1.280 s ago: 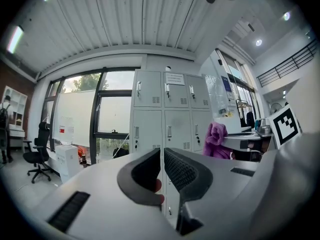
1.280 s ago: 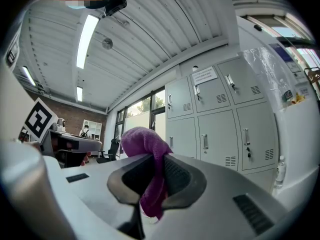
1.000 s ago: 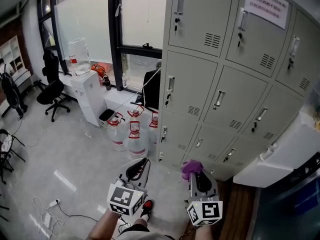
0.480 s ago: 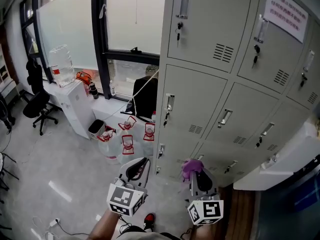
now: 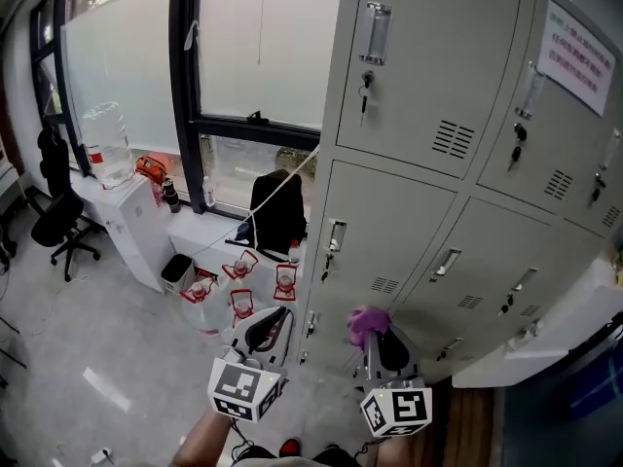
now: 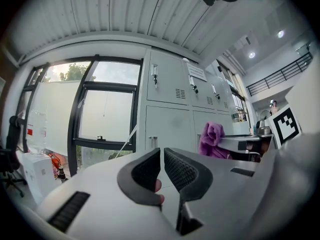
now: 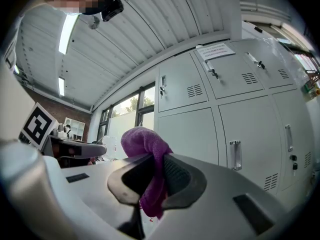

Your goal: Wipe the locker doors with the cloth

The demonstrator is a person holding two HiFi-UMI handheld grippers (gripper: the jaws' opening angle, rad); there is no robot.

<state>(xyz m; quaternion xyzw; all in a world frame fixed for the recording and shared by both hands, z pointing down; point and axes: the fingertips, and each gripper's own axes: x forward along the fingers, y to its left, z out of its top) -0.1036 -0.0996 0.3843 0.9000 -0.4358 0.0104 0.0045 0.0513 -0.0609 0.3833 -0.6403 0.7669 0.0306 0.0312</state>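
Purple fuzzy cloth (image 7: 143,140), bunched, pinched in right hand-held gripper (image 7: 159,163); left hand-held gripper (image 6: 162,157) clenched empty before smooth grey lockers (image 5: 419,56).

- a white paper notice (image 5: 576,56) is stuck on an upper locker door (image 5: 545,134); it carries several lines of pinkish print, too small and blurred to read in any view.
- a red label (image 5: 94,151) on the water bottle (image 5: 103,142) by the window cannot be read.
- the cubes on the left gripper (image 5: 270,331) and right gripper (image 5: 380,343) bear black-and-white square markers only, no letters or numbers.
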